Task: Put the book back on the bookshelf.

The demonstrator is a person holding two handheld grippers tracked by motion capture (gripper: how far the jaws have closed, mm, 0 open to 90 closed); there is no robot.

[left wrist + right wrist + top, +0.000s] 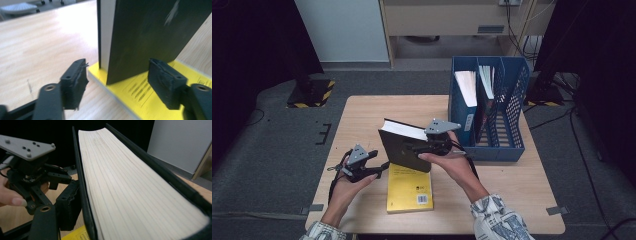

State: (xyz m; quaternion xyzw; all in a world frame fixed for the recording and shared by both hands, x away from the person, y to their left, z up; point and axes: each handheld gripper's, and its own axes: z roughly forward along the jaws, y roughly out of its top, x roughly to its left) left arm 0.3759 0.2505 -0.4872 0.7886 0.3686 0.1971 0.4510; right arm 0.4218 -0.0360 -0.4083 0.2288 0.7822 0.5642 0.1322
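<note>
in the high view we see the right gripper (422,148) clamped on a thick black hardcover book (404,145), which stands tilted on its lower edge at the centre of the light wooden table (362,120), pale page block facing up. its lower corner rests on a flat yellow paperback book (409,187) lying at 6 o'clock from it. the left gripper (379,165) sits at 8 o'clock from the black book, jaws spread and holding nothing, tips just beside the book's lower left corner. a blue plastic mesh file rack (512,100) stands at 2 o'clock from the black book, with books upright in its compartments.

in the left gripper view we look between two parted black jaws, both apart from the black book (150,32). its corner stands on the yellow paperback (130,92), and bare table (37,50) runs off toward 10 o'clock.

in the right gripper view the black book's cream page block (130,190) runs from 11 o'clock to 5 o'clock, with the left jaw pressed against the cover. the left gripper (72,180) sits at 9 o'clock, held by a hand (10,195). a sliver of the yellow paperback (77,235) shows at 6 o'clock.
</note>
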